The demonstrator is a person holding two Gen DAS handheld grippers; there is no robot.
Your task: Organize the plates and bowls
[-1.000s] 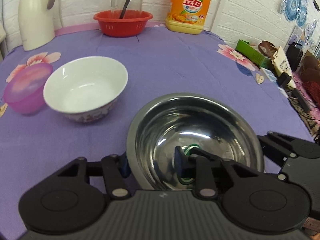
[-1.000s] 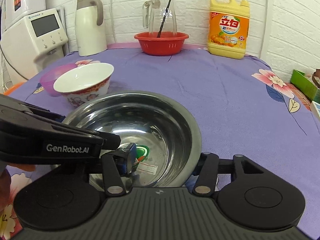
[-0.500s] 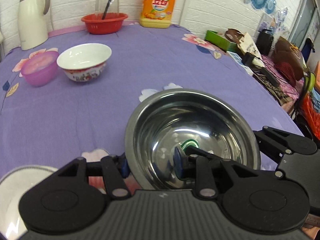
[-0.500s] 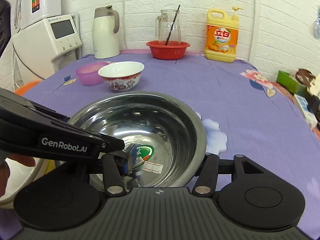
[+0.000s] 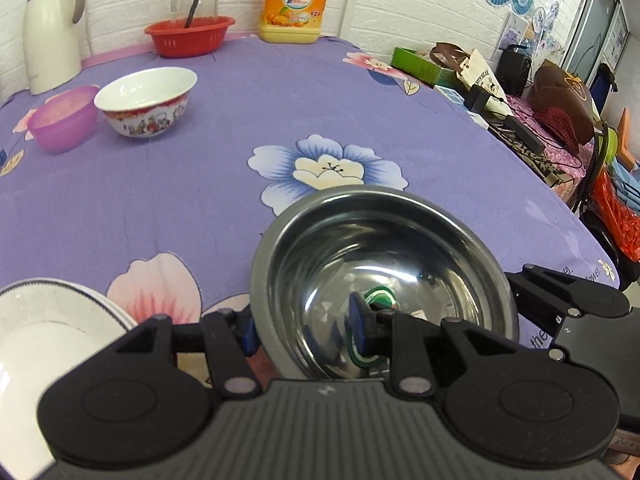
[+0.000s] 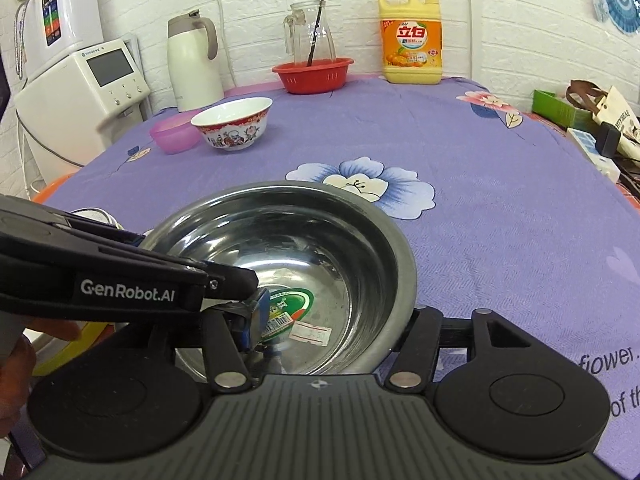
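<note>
A steel bowl (image 5: pixel 384 248) (image 6: pixel 300 232) sits low over the purple flowered tablecloth near its front edge. My left gripper (image 5: pixel 302 324) is shut on the bowl's left rim, one finger outside and one inside. My right gripper (image 6: pixel 336 318) straddles the bowl's right wall and its jaws are opening; the inner pad (image 6: pixel 256 316) stands off the wall. A white plate (image 5: pixel 44 344) lies just left of the steel bowl. Farther back on the left stand a white patterned bowl (image 5: pixel 148 100) (image 6: pixel 234 126) and a pink bowl (image 5: pixel 64 120) (image 6: pixel 174 134).
Along the back wall stand a white jug (image 5: pixel 50 32), a red basket (image 5: pixel 190 36) with a glass pitcher behind it, and a yellow detergent bottle (image 5: pixel 294 0). A white appliance (image 6: pixel 80 92) stands off the table's left. Boxes and bags (image 5: pixel 520 92) crowd the right side.
Both grippers have drawn back toward the table's near edge with the steel bowl. The white and pink bowls now lie farther away, and the white plate has come into view at the left.
</note>
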